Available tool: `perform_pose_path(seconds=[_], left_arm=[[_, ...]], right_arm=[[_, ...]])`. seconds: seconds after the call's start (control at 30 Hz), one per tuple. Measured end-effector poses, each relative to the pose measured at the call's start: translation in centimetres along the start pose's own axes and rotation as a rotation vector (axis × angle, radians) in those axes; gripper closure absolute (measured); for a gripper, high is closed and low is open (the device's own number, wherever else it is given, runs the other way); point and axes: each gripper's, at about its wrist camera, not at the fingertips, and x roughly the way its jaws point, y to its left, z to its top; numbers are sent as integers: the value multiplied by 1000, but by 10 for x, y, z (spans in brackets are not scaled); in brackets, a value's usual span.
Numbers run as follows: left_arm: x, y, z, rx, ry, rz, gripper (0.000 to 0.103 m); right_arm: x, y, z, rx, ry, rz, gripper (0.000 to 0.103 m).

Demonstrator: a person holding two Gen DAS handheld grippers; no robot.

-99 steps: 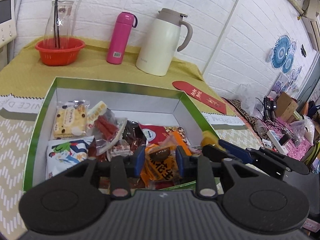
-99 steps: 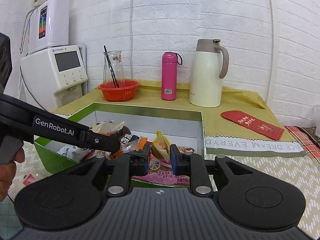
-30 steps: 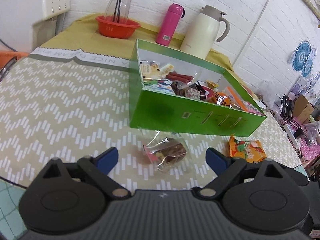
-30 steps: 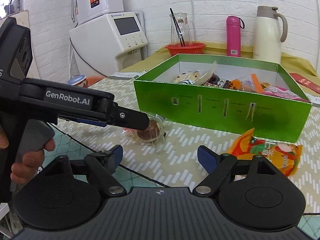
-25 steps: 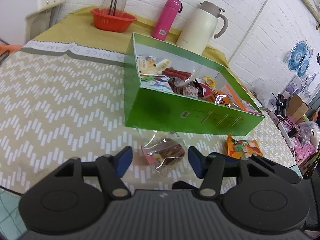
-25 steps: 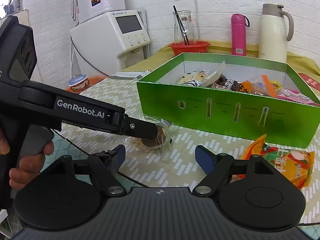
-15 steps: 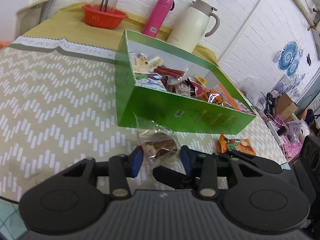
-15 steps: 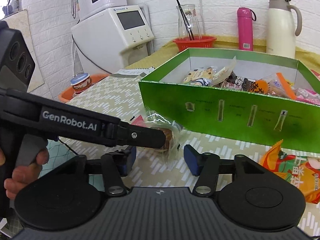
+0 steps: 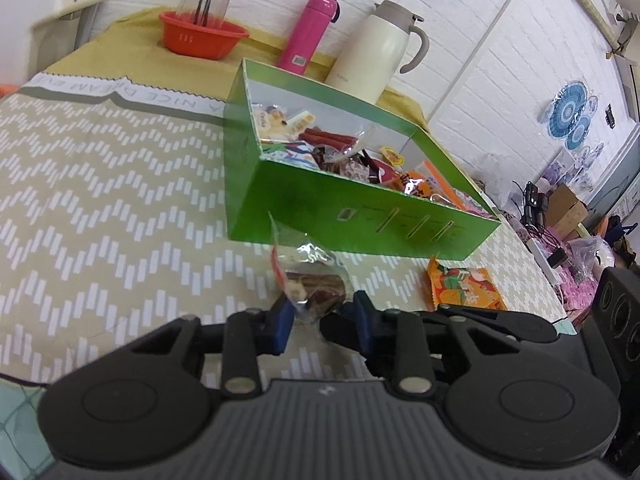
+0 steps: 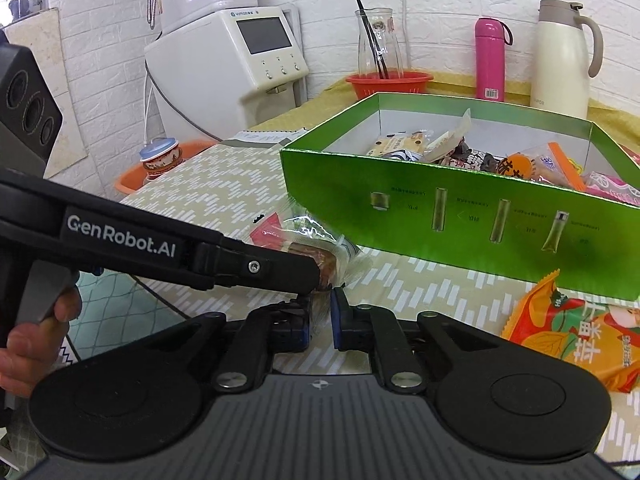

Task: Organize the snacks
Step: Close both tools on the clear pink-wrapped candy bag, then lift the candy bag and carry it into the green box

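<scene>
A clear-wrapped brown pastry (image 9: pixel 316 286) lies on the tablecloth in front of the green snack box (image 9: pixel 360 216). My left gripper (image 9: pixel 320 316) is shut on the near end of this pastry. My right gripper (image 10: pixel 320 316) is closed on the wrapper edge of the same pastry (image 10: pixel 316 244), right under the left gripper's finger (image 10: pixel 280 268). An orange snack packet (image 9: pixel 464 286) lies on the cloth to the right, also in the right wrist view (image 10: pixel 576 340). The box (image 10: pixel 460 216) holds several wrapped snacks.
A red basket with a glass carafe (image 9: pixel 204 34), a pink bottle (image 9: pixel 306 32) and a cream thermos jug (image 9: pixel 372 48) stand behind the box. A white water dispenser (image 10: pixel 224 64) stands at the left. The table's front edge is just below the grippers.
Both grippers went from wide open to closed on the clear-wrapped pastry and moved in toward it. Earlier still, they were over the box interior.
</scene>
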Motion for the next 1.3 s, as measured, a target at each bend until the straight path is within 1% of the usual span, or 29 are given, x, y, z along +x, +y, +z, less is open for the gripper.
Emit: perform_pose_path(seconds=[0.03, 0.13, 0.2, 0.3, 0.4, 0.47, 0.5, 0.53, 0.57, 0.67, 0.7, 0.8, 0.83, 0.87, 0.93, 1.03, 1.07, 1.1, 1.13, 1.17, 1.2, 1.23, 1.27, 1.3], left_arm=[[-2, -2, -2, 3, 0, -3, 74], [-9, -10, -6, 25, -9, -6, 81], [-15, -16, -7, 42, -15, -5, 93], [-19, -24, -8, 59, -22, -13, 98], [-19, -28, -6, 51, -26, -25, 98], [-16, -27, -6, 28, -15, -31, 93], [-15, -25, -8, 14, -11, -32, 74], [-15, -23, -10, -3, -15, -21, 46], [-17, -20, -12, -26, -28, -20, 43], [-22, -8, -16, -82, -32, -45, 44], [-23, -5, -16, -102, -38, -38, 44], [-22, 0, -12, -129, -47, -31, 44], [-20, 0, -10, -132, -48, -34, 44], [-17, -1, -8, -128, -48, -42, 44], [-9, -4, -4, -115, -36, -57, 44], [4, -7, -5, -90, 0, -59, 45], [7, -8, -7, -74, 12, -56, 52], [11, -9, -8, -58, 26, -70, 57], [12, -7, -10, -64, 25, -86, 61], [13, -6, -10, -80, 32, -103, 62], [13, -5, -10, -85, 34, -105, 64], [13, -5, -10, -85, 32, -106, 66], [12, -5, -10, -85, 32, -104, 67], [11, -6, -10, -80, 29, -97, 69]], right_arm=[[-3, 1, -2, -3, -4, -1, 86], [-13, 5, -6, -16, -24, -13, 87], [-23, 6, -7, -11, -44, -22, 88], [-38, 8, -5, -11, -81, -34, 91], [-45, 6, -1, -23, -98, -51, 92], [-44, 2, -2, -10, -92, -50, 92], [-43, 0, -4, -6, -83, -54, 92], [-41, -1, -6, -10, -74, -66, 92], [-41, -2, -9, -22, -66, -80, 92], [-41, -4, -16, -37, -55, -77, 88], [-41, -5, -17, -39, -57, -77, 86], [-40, -7, -19, -42, -56, -72, 71], [-40, -8, -19, -39, -56, -65, 61], [-40, -7, -20, -37, -57, -55, 57], [-39, -7, -21, -38, -52, -47, 37], [-38, -5, -22, -53, -46, -43, 23], [-38, -6, -22, -50, -46, -39, 22], [-37, -6, -22, -47, -45, -36, 22], [-36, -7, -21, -42, -39, -34, 22], [-33, -8, -20, -35, -26, -27, 22], [-30, -9, -20, -29, -10, -18, 26], [-27, -10, -19, -22, 6, -10, 41], [-27, -10, -18, -19, -1, -29, 50], [-26, -10, -19, -18, 2, -26, 57]])
